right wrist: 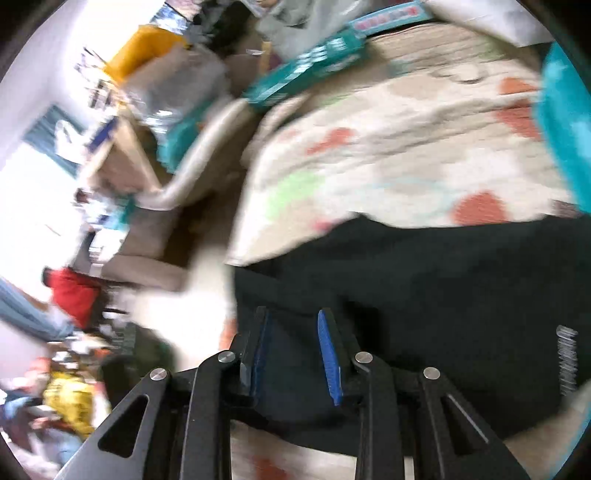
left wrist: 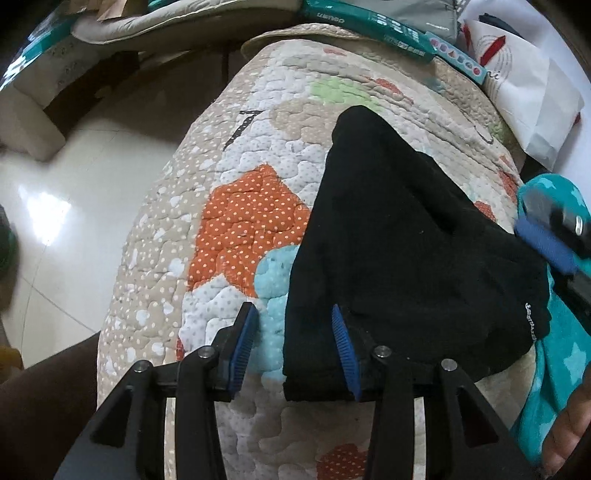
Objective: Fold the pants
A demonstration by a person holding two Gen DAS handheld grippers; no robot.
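Observation:
The black pants (left wrist: 399, 236) lie folded in a rough triangle on a patterned quilt (left wrist: 251, 218). My left gripper (left wrist: 295, 321) is open at the pants' near left corner, with its right pad over the black cloth and its left pad over the quilt. My right gripper (right wrist: 293, 328) is open just above the pants (right wrist: 424, 288); that view is blurred by motion. One of the right gripper's fingers (left wrist: 543, 240) shows in the left wrist view at the pants' right edge.
A teal star-print cloth (left wrist: 561, 354) lies right of the pants. Teal boxes (left wrist: 373, 22) and a white bag (left wrist: 532, 96) sit at the quilt's far end. The shiny floor (left wrist: 85, 206) lies beyond the quilt's left edge. Room clutter fills the left of the right wrist view.

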